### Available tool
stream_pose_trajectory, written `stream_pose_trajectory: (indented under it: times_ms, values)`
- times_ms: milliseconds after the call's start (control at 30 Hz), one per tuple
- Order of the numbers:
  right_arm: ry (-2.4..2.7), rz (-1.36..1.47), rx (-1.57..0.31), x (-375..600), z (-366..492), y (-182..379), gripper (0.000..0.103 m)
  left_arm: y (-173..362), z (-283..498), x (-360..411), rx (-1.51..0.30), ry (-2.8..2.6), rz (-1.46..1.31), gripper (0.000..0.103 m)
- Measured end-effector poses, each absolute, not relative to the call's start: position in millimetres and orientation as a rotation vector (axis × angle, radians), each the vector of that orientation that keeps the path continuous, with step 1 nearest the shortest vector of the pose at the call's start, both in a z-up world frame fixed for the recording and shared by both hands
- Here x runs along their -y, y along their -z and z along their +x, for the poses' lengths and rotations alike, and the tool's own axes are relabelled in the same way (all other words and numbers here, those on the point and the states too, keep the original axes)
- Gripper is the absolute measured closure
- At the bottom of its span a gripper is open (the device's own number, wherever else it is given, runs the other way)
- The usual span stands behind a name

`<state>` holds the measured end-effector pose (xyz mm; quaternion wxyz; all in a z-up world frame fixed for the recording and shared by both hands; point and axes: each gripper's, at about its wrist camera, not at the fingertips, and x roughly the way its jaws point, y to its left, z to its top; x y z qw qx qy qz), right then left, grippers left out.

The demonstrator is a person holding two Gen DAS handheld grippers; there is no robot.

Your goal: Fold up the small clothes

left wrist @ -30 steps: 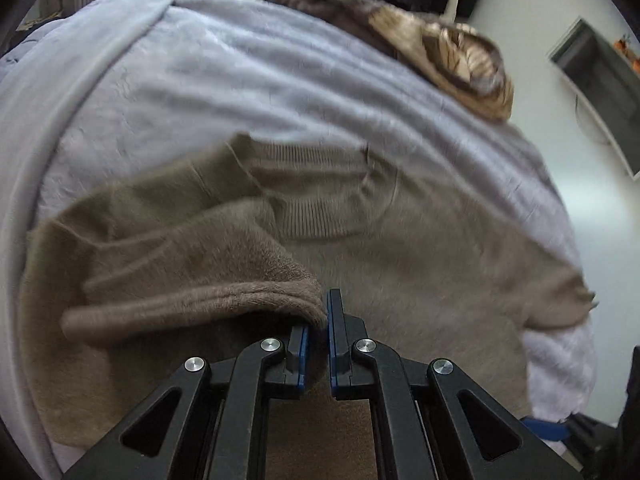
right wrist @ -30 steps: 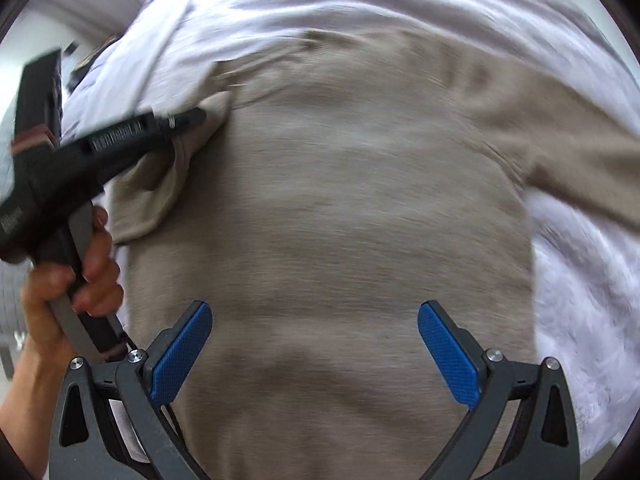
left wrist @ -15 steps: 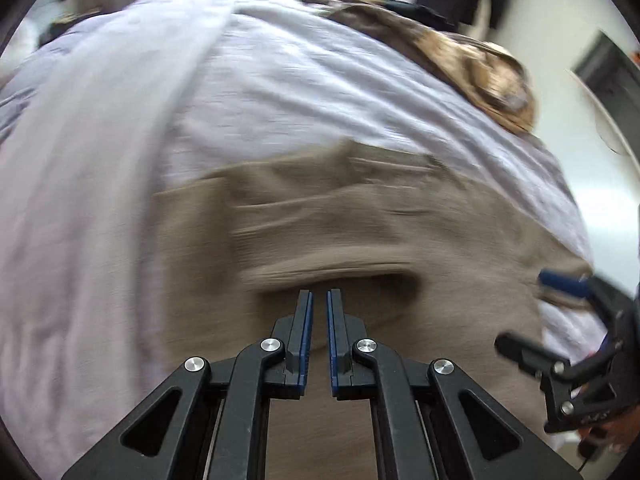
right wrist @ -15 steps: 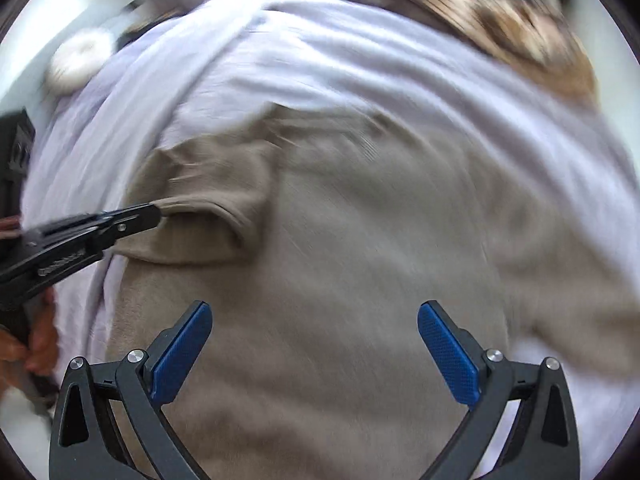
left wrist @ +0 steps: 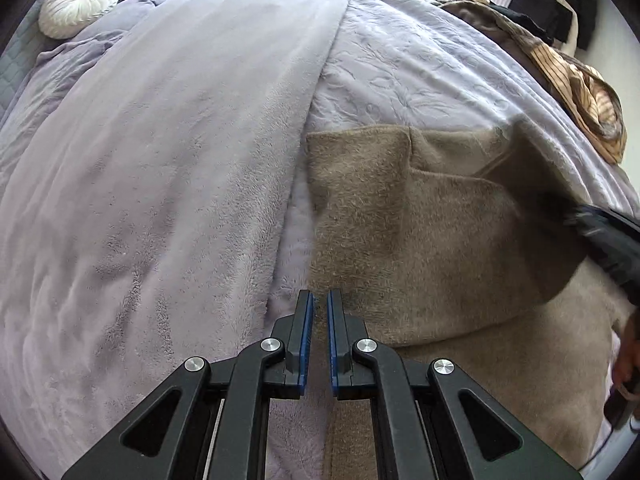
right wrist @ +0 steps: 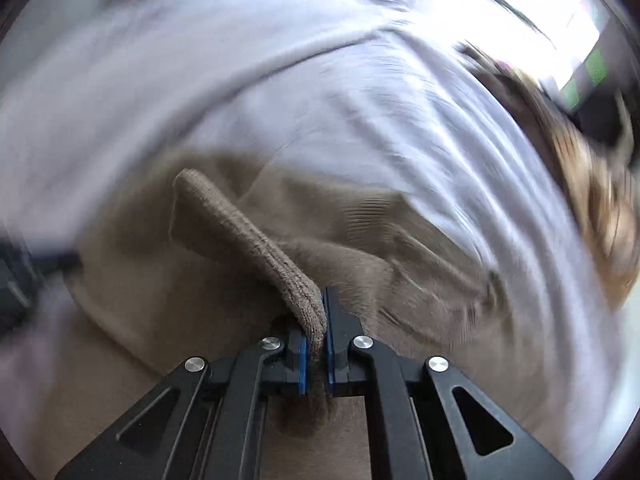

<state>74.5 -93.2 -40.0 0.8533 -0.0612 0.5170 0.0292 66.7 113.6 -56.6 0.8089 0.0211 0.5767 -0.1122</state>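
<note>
Brown sweater (right wrist: 248, 236) edge pinched in right gripper (right wrist: 316, 344) fingers; left gripper (left wrist: 318, 344) fingers nearly together, empty.

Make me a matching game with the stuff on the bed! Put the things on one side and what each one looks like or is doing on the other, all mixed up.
Things:
1. brown sweater
2. round cushion
3. left gripper
4. right gripper

Descriptions:
a. white, far corner of the bed
b. pinching a fold of knit
c. closed on nothing
d. sleeve folded over its body

Pairs: 1-d, 2-a, 3-c, 4-b
</note>
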Motion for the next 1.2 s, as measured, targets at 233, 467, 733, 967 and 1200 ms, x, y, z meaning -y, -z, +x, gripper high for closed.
stream_pose_trajectory:
  times_ms: [233, 467, 733, 967, 1200]
  values:
    - [0.196, 0.614, -0.983, 248, 16, 41, 0.096, 57, 76, -110, -1.255, 0.212, 0.014, 0.095]
    - [0.250, 1.013, -0.994, 302, -28, 94, 0.058, 52, 72, -107, -1.219, 0.170, 0.053, 0.002]
    - [0.246, 1.101, -0.939, 314, -34, 87, 0.096, 57, 80, -118, -1.285, 0.170, 0.008, 0.002]
    - [0.354, 0.954, -1.098, 309, -46, 94, 0.086, 54, 76, -132, -1.256, 0.191, 0.064, 0.002]
    - [-0.006, 1.063, -1.108, 222, -46, 81, 0.072, 42, 78, -161, -1.245, 0.191, -0.048, 0.002]
